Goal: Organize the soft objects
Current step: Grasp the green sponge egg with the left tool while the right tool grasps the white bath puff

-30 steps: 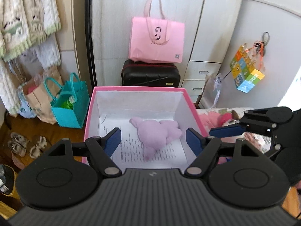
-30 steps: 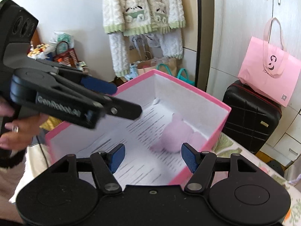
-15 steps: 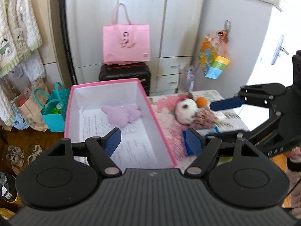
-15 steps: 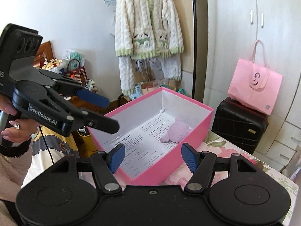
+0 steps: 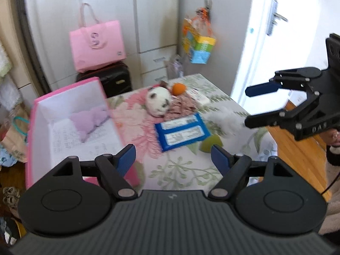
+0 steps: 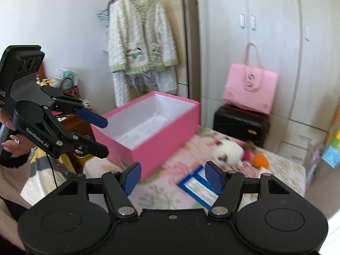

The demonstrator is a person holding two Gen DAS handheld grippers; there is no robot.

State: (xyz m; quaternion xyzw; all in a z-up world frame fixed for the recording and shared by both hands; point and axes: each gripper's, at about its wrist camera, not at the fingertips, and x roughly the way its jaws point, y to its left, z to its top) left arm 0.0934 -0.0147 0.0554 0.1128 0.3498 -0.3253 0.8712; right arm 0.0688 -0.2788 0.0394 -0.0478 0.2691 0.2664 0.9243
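A pink box (image 5: pixel 31 131) (image 6: pixel 161 142) stands at the table's left with a purple plush (image 5: pixel 89 116) lying inside it. On the floral table lie a white panda-like plush (image 5: pixel 158 101) (image 6: pixel 228 152), an orange ball (image 5: pixel 178 88) (image 6: pixel 260 160), a white fluffy toy (image 5: pixel 225 119), a green soft piece (image 5: pixel 210 144) and a blue packet (image 5: pixel 180 130) (image 6: pixel 199 186). My left gripper (image 5: pixel 173 158) (image 6: pixel 99 133) is open and empty above the table's near side. My right gripper (image 6: pixel 173 176) (image 5: pixel 248 108) is open and empty, over the table's right side.
A black suitcase (image 5: pixel 112 78) with a pink tote bag (image 5: pixel 97 45) on it stands behind the table by white wardrobes. A knitted cardigan (image 6: pixel 140 40) hangs at the left. A colourful cube (image 5: pixel 198 44) hangs on the wall. Bags sit on the floor left of the box.
Both grippers have pulled back from over the pink box and swung right toward the toys on the table. Both stay open. The purple plush stays in the box.
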